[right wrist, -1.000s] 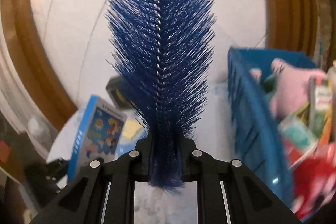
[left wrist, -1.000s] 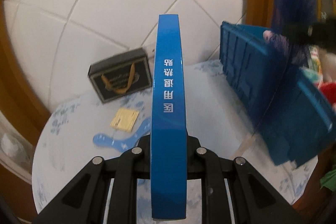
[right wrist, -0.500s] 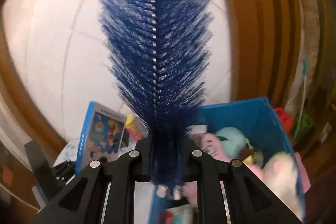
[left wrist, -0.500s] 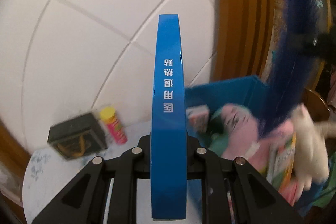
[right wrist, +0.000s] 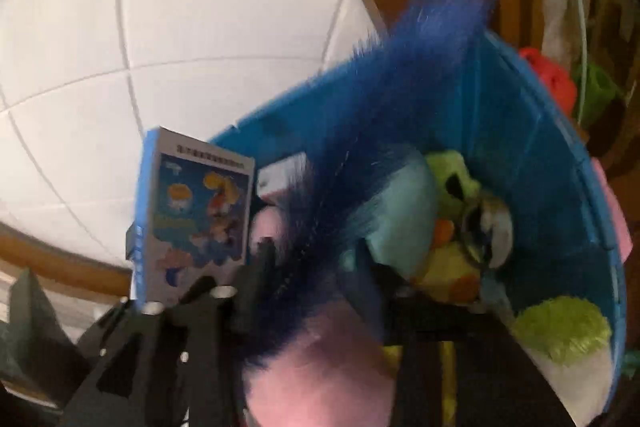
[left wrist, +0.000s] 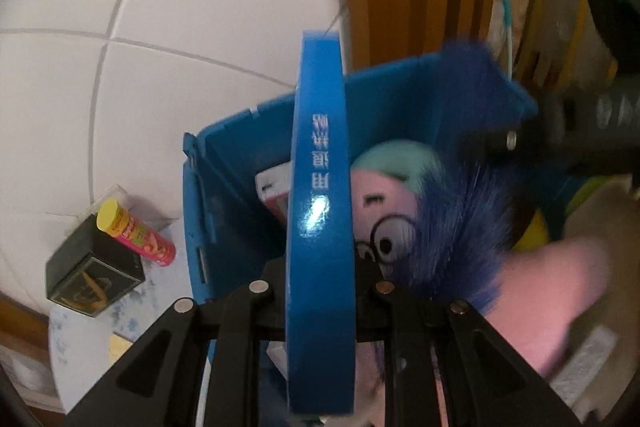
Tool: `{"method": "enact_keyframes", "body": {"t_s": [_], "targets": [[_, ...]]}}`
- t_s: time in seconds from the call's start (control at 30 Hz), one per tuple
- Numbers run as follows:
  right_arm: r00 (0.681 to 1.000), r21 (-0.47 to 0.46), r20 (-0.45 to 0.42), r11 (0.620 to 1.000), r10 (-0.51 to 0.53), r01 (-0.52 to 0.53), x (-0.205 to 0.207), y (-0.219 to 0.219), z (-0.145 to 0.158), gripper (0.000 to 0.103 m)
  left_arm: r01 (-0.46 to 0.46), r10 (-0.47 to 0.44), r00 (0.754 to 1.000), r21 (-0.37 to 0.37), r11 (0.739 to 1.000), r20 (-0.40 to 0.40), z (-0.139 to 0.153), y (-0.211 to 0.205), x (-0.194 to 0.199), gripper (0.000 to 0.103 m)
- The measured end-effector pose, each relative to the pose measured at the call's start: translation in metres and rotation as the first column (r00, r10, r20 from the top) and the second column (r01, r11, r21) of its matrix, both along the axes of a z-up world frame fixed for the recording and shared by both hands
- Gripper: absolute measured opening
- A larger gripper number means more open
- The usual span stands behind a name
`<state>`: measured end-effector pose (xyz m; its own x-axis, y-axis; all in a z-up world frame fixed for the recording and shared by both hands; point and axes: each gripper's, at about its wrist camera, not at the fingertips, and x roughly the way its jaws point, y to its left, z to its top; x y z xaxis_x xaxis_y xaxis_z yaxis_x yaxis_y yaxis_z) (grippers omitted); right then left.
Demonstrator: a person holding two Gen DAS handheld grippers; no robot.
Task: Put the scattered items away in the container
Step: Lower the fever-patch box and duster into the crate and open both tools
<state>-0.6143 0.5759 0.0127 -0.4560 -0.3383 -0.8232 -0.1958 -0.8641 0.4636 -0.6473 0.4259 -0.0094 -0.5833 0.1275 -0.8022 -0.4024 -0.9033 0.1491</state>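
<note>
My left gripper [left wrist: 320, 291] is shut on a thin blue box [left wrist: 320, 211], held upright on edge over the blue bin [left wrist: 224, 195]. The box's picture face shows in the right wrist view [right wrist: 196, 215]. My right gripper [right wrist: 316, 259] has its jaws spread wide, and the blue bristle brush [right wrist: 392, 115] lies tilted and blurred between them, over the bin [right wrist: 540, 131]. The brush also shows in the left wrist view [left wrist: 460, 195] beside the right gripper [left wrist: 516, 143]. Whether the fingers still touch the brush is unclear.
The bin holds a pink plush [left wrist: 392, 227], a white carton [left wrist: 276, 187] and green-yellow toys [right wrist: 456, 195]. On the round table [left wrist: 80, 339], left of the bin, stand a black box [left wrist: 92, 271], a pink tube with yellow cap [left wrist: 136, 231] and a yellow packet [left wrist: 120, 345].
Both grippers moved over the bin and tipped down toward it. The right gripper's jaws spread apart and the brush tilted right, down into the bin. The left still holds the blue box.
</note>
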Motion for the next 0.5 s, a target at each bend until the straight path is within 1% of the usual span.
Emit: {"method": "enact_keyframes", "body": {"t_s": [0.03, 0.07, 0.1, 0.13, 0.2, 0.33, 0.37, 0.43, 0.47, 0.5], "targets": [[1.0, -0.003, 0.003, 1.0, -0.004, 0.004, 0.0, 0.0, 0.0, 0.078, 0.001, -0.001, 1.0, -0.008, 1.0, -0.007, -0.004, -0.001, 0.003, 0.028], [1.0, -0.009, 0.005, 1.0, -0.008, 0.008, 0.001, -0.001, 0.0, 0.084, 0.002, -0.002, 1.0, -0.001, 1.0, -0.023, 0.0, -0.003, 0.007, 0.033], [1.0, -0.015, 0.007, 1.0, -0.012, 0.012, 0.003, -0.001, 0.0, 0.091, 0.002, -0.001, 0.999, 0.008, 1.0, -0.04, 0.005, -0.006, 0.012, 0.049], [1.0, -0.017, 0.003, 1.0, -0.017, 0.017, 0.002, 0.0, 0.001, 0.093, 0.002, -0.001, 0.998, 0.017, 1.0, -0.057, 0.01, -0.009, 0.017, 0.069], [1.0, -0.018, -0.008, 1.0, -0.019, 0.019, 0.01, -0.006, 0.008, 0.093, 0.001, 0.002, 0.995, 0.034, 0.999, -0.099, 0.023, -0.014, 0.026, 0.085], [0.999, -0.003, -0.034, 1.0, -0.02, 0.02, 0.007, 0.005, 0.024, 0.094, 0.002, 0.007, 0.992, 0.069, 0.998, -0.126, 0.041, -0.032, 0.044, 0.085], [0.999, 0.002, -0.046, 1.0, -0.016, 0.016, 0.011, 0.001, 0.03, 0.095, -0.001, 0.011, 0.991, 0.078, 0.997, -0.133, 0.045, -0.036, 0.049, 0.085], [0.997, 0.019, -0.08, 1.0, -0.002, 0.003, 0.02, -0.009, 0.04, 0.102, -0.01, 0.023, 0.99, 0.098, 0.995, -0.14, 0.051, -0.052, 0.058, 0.085], [0.995, 0.031, -0.101, 1.0, 0.003, 0.0, 0.024, -0.015, 0.046, 0.103, -0.014, 0.03, 0.989, 0.109, 0.994, -0.143, 0.054, -0.059, 0.063, 0.085], [0.99, 0.041, -0.141, 0.999, 0.009, -0.003, 0.03, -0.024, 0.06, 0.103, -0.019, 0.036, 0.989, 0.119, 0.993, -0.147, 0.057, -0.067, 0.067, 0.085]]}}
